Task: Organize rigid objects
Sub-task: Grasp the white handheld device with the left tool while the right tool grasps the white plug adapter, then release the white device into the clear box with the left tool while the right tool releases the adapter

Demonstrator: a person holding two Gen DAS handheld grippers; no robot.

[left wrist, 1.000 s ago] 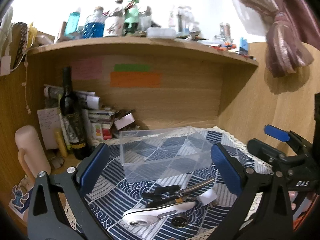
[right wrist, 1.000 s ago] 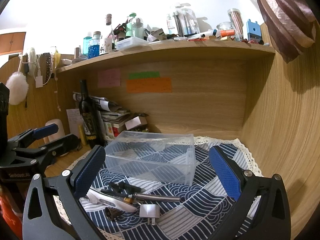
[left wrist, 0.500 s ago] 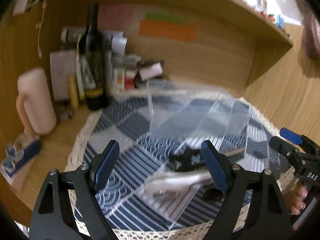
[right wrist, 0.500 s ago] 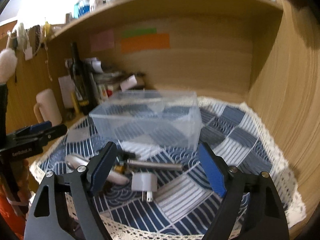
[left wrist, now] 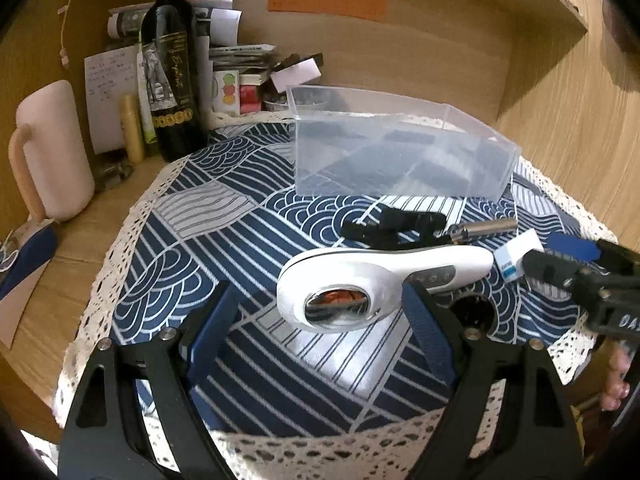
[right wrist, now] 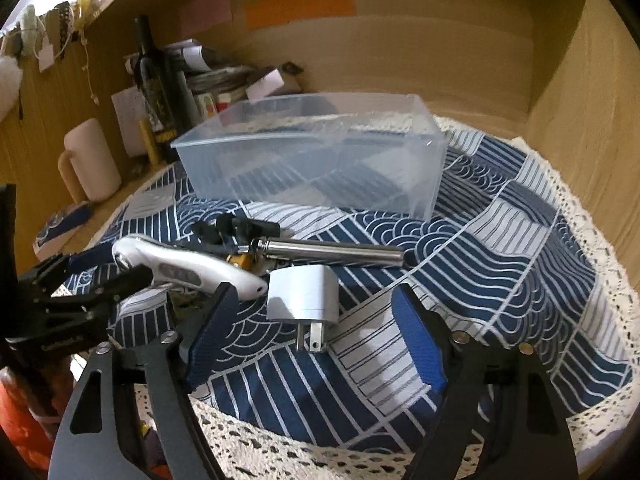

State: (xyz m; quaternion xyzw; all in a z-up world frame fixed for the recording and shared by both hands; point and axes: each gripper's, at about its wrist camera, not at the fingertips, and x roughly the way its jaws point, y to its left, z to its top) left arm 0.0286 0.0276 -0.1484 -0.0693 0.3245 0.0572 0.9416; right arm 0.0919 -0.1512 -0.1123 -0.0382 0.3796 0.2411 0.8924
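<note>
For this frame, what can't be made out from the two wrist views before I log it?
- Small dark round object, left wrist view: partly behind the left gripper finger; identity unclear.
- Black tool, right wrist view: partly covered by the white handheld device and metal cylinder; its shape is unreadable.
- Wine bottle label, left wrist view: text too small.
- Clear plastic box: appears empty, though glare blurs its floor.

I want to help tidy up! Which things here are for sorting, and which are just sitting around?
For the job: clear bin, white handheld device, plug adapter, metal tube, black clip, left tongs, right tongs.

Just lying about: wine bottle, pink jug, papers, sticky notes.
</note>
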